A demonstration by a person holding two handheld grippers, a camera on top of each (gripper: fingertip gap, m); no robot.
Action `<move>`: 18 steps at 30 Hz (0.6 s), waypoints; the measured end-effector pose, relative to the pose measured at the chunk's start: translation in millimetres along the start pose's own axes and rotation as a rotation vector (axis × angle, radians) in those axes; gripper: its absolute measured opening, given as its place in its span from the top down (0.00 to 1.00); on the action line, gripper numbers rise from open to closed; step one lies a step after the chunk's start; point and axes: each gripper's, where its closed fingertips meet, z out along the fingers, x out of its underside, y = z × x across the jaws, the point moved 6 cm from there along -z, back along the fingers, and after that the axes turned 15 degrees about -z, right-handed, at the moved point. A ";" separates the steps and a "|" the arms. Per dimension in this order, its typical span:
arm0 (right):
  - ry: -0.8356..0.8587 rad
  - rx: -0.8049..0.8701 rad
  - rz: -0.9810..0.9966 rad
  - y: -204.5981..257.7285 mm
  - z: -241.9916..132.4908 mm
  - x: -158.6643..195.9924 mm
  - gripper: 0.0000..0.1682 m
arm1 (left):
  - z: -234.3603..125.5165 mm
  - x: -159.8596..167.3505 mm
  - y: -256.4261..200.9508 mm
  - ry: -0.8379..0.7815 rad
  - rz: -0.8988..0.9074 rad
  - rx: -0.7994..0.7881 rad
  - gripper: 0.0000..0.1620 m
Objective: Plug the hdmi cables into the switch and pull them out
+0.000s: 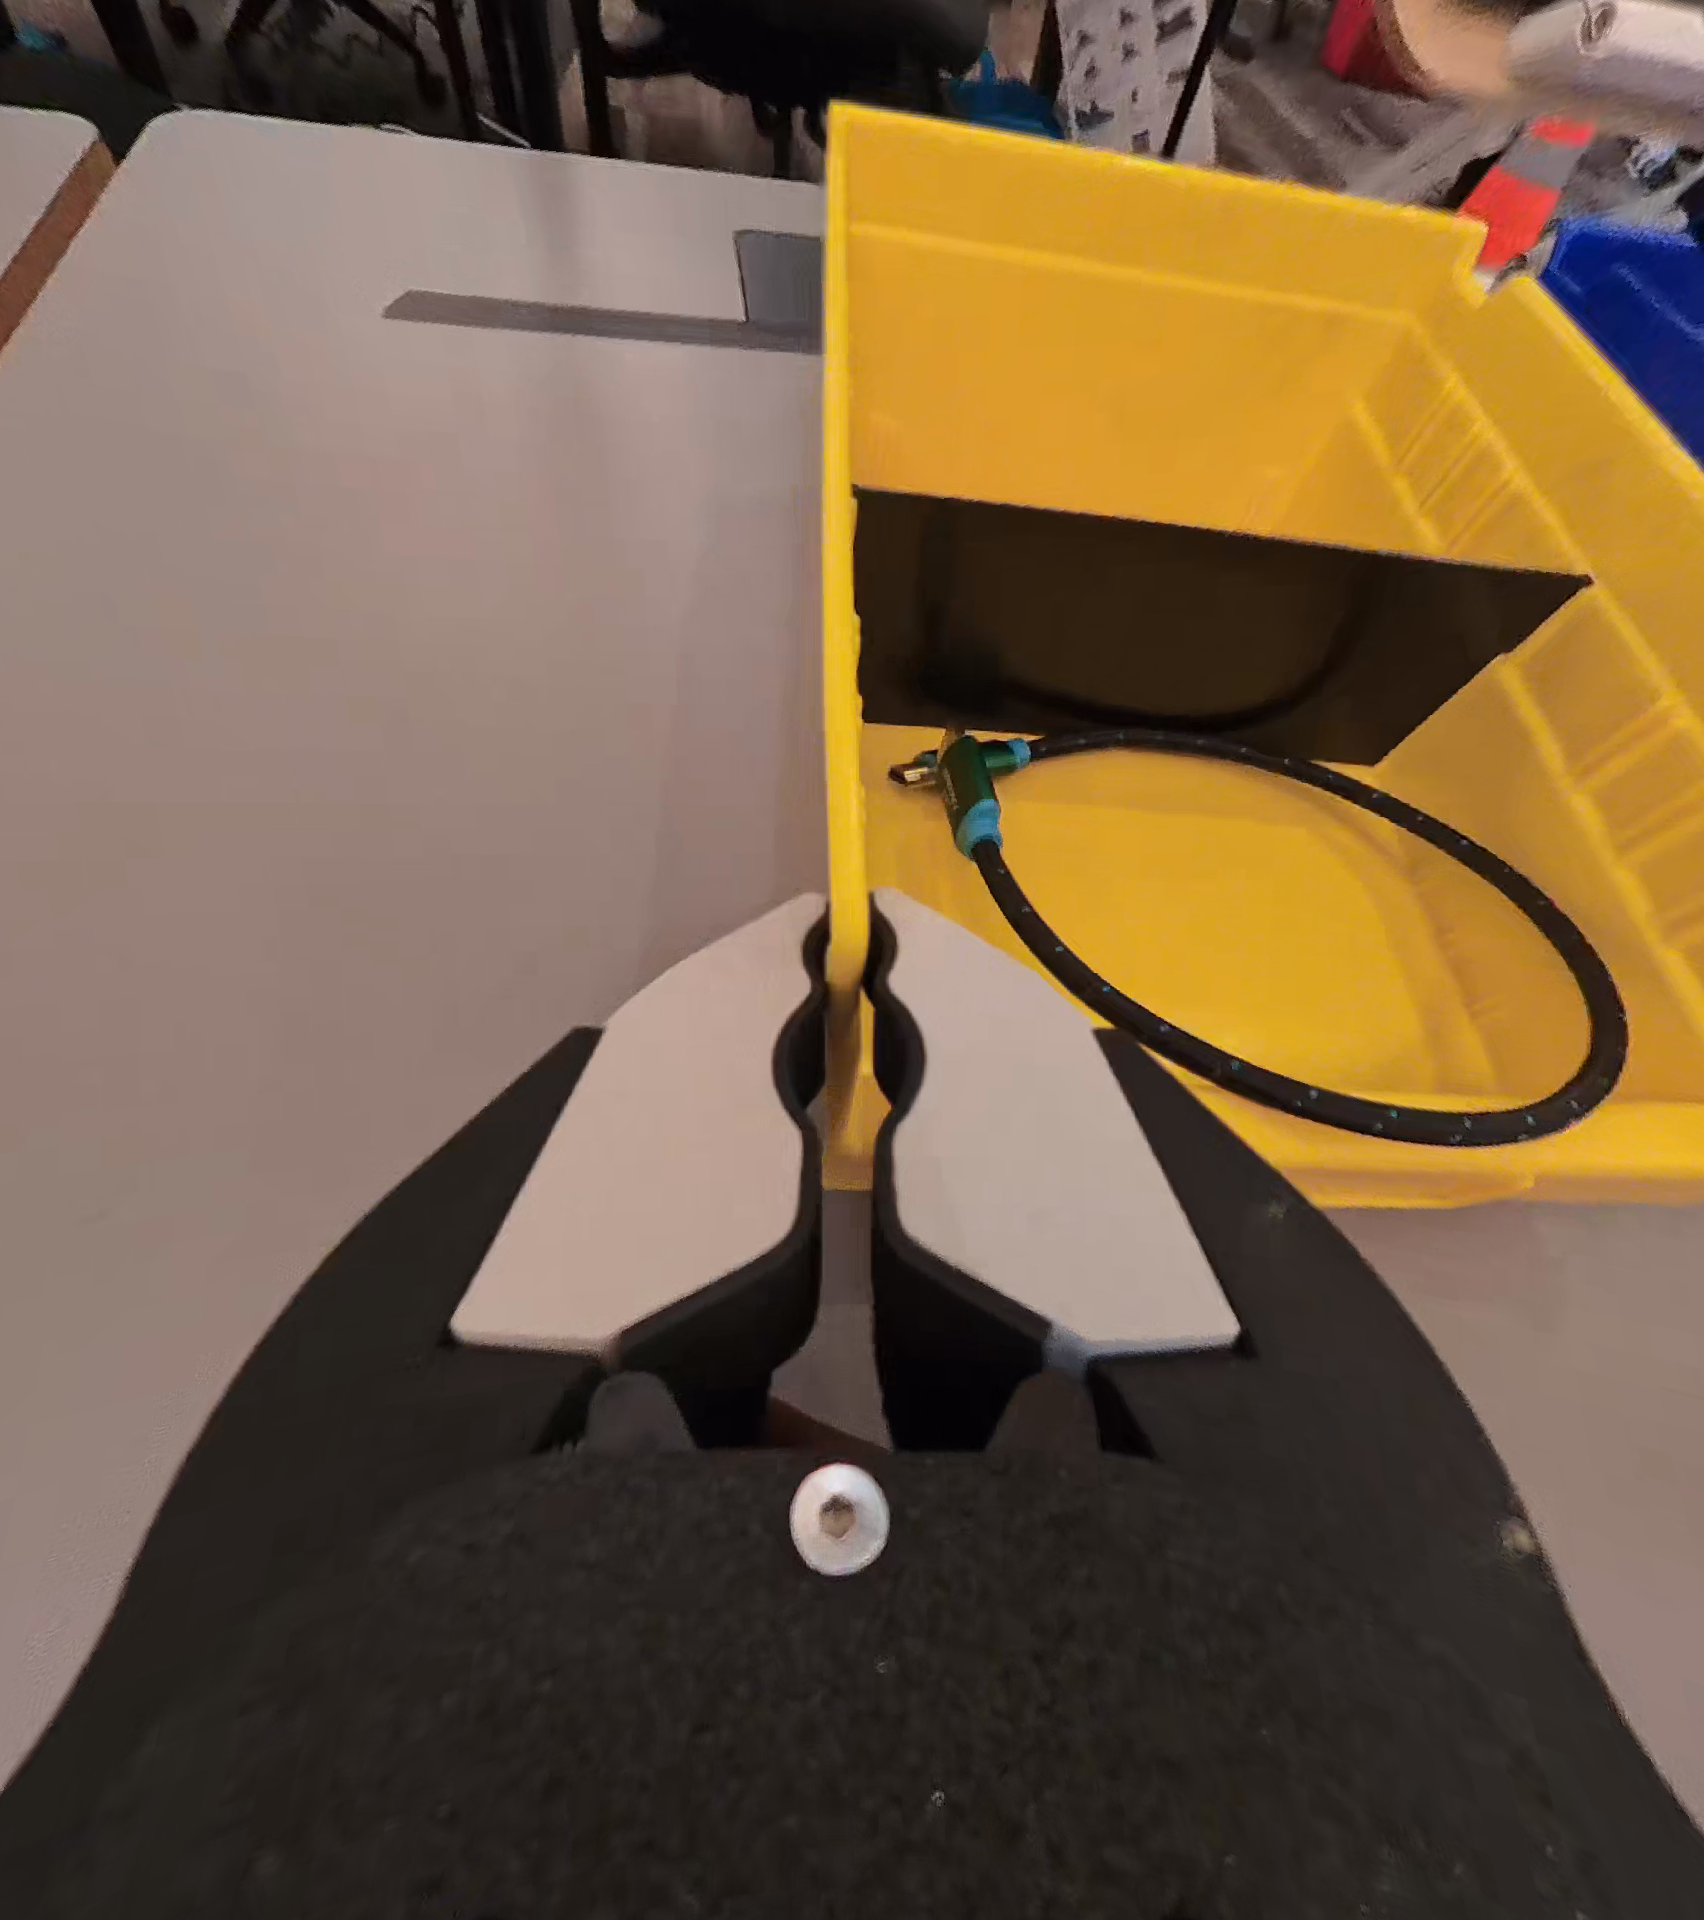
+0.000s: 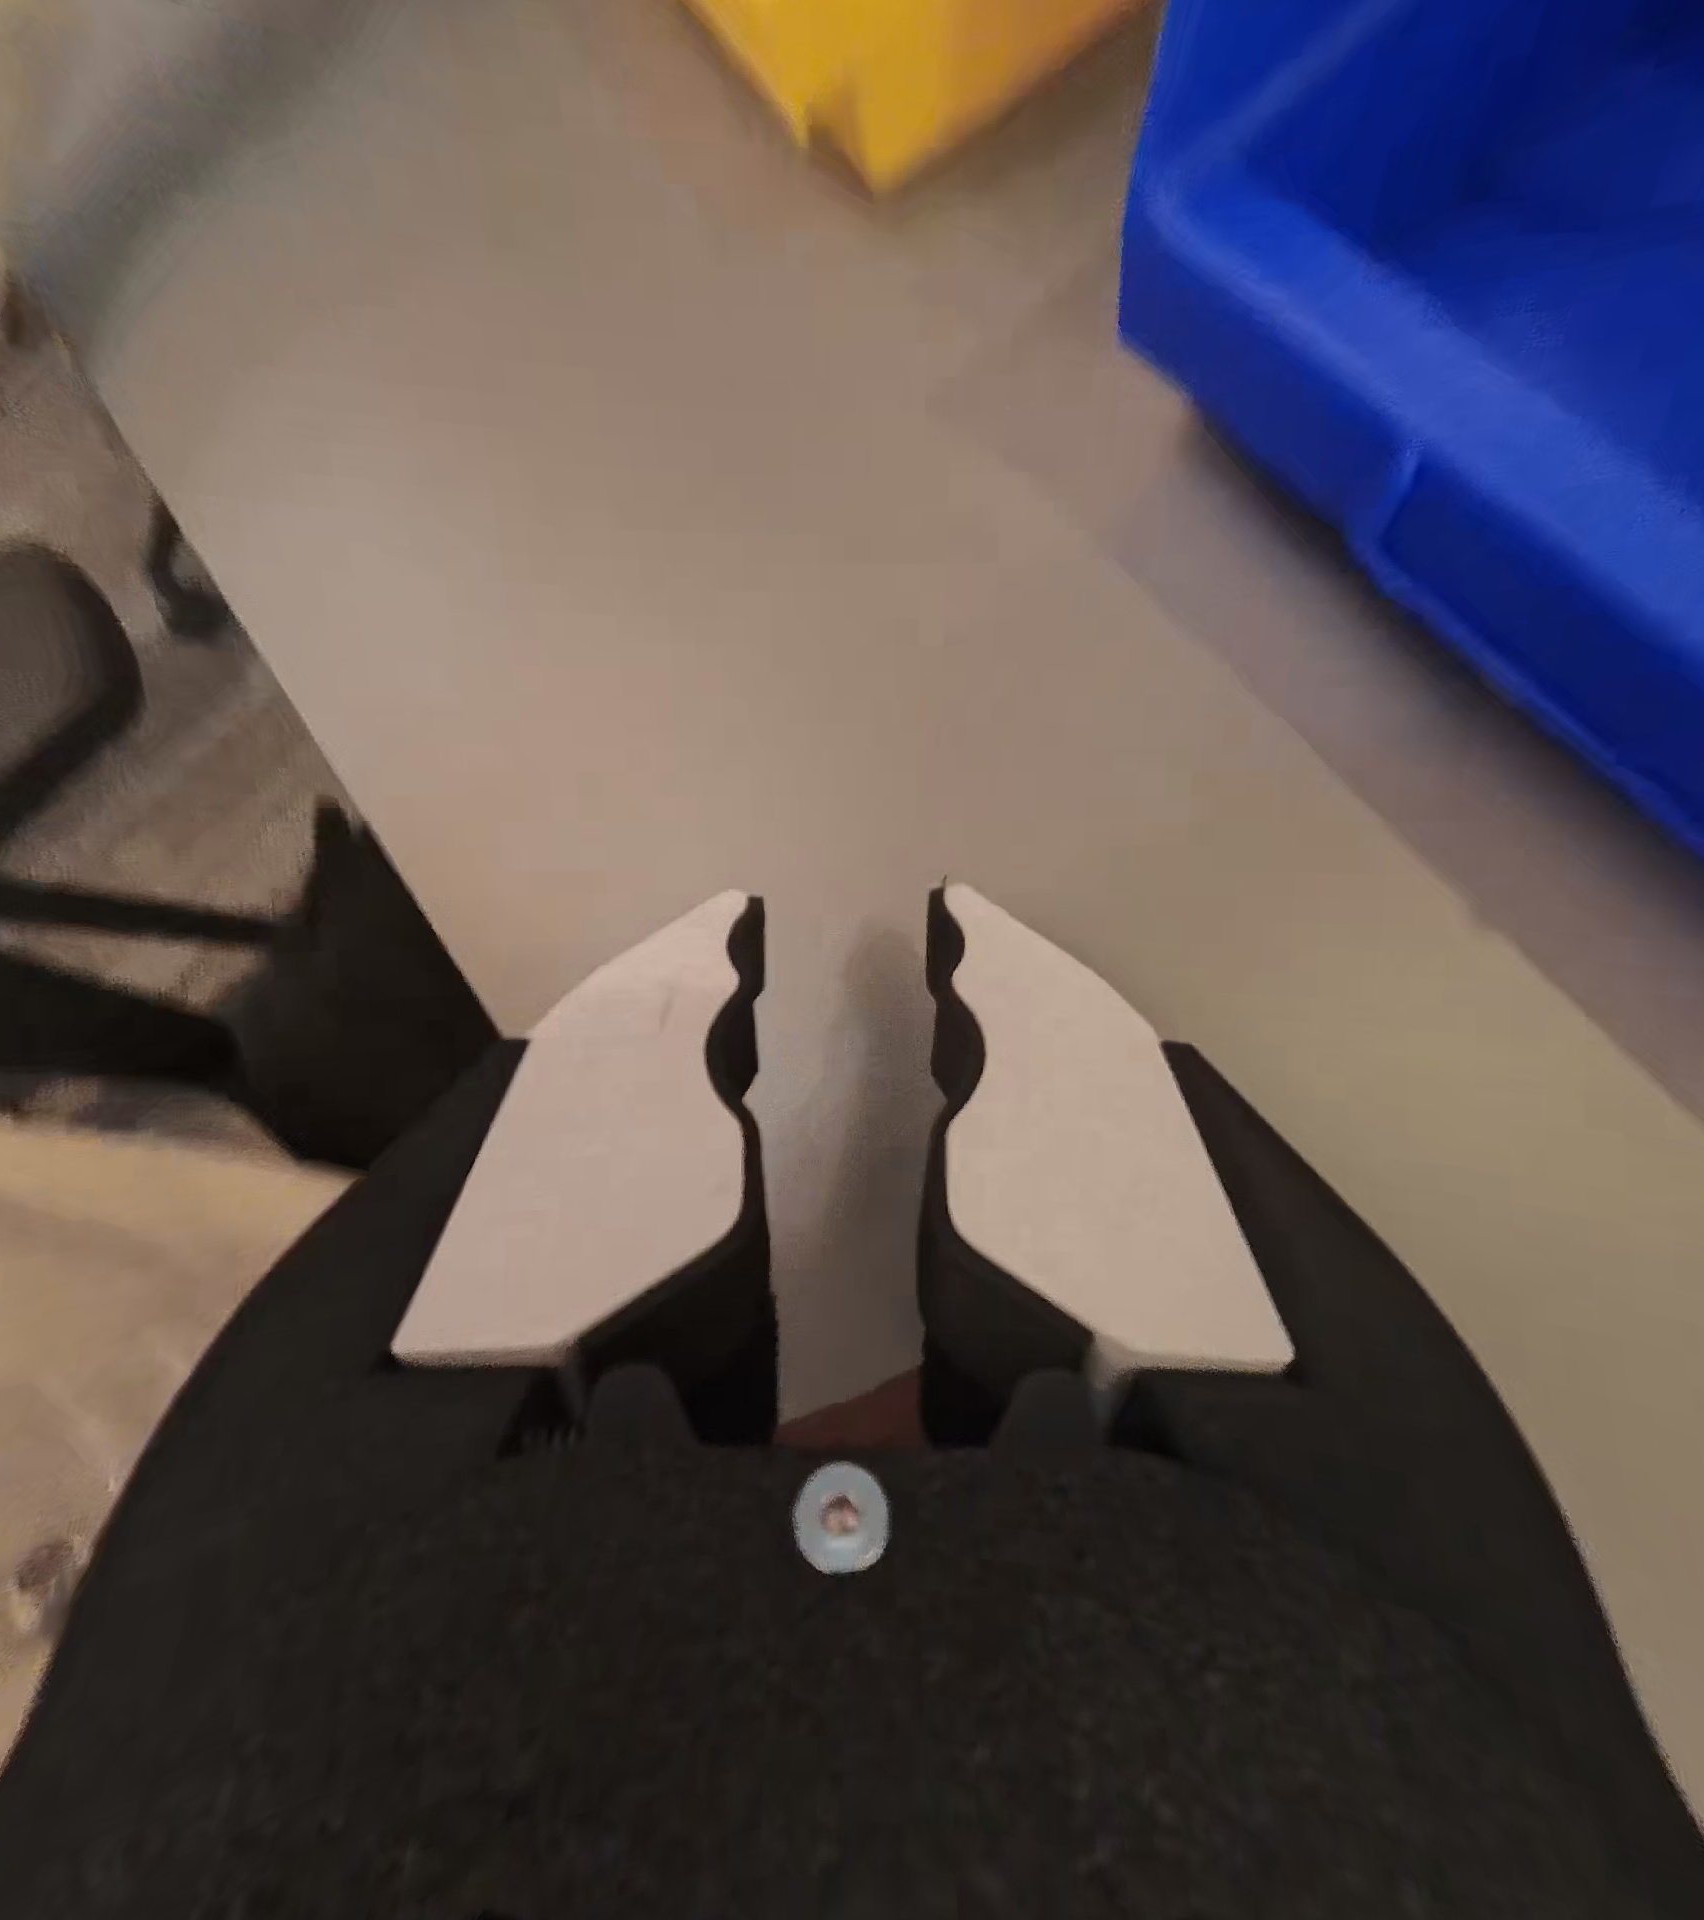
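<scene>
In the left wrist view my left gripper [image 1: 848, 920] is shut on the near left wall of a yellow bin [image 1: 844, 644]. Inside the bin a short black braided HDMI cable [image 1: 1513, 935] lies in a loop, its green and blue plug ends [image 1: 962, 779] crossed near the left wall. A black divider plate [image 1: 1191, 634] stands across the bin behind the plugs. No switch shows in either view. In the right wrist view my right gripper [image 2: 846, 914] is open and empty above the bare grey table [image 2: 619, 520]. A corner of the yellow bin [image 2: 889, 94] shows at the top.
A blue bin [image 2: 1513, 395] stands right of the yellow one; it also shows in the left wrist view [image 1: 1679, 343]. Grey tape [image 1: 599, 317] marks the table left of the yellow bin. The table edge [image 2: 308, 727] runs diagonally at left, a chair base beyond it. The grippers' ends are close to 35 cm from one another.
</scene>
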 end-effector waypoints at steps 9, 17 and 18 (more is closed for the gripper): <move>-0.298 0.243 0.217 -12.6 47.9 -88.9 0.81 | -60.1 48.3 -27.9 -0.075 -0.065 -0.117 0.98; -0.265 0.428 0.205 -8.1 74.1 -97.5 0.95 | -93.1 78.1 -54.9 -0.094 -0.118 -0.177 0.97; -0.235 0.490 0.181 -10.8 74.0 -98.1 0.97 | -96.2 81.3 -60.2 -0.092 -0.124 -0.179 0.97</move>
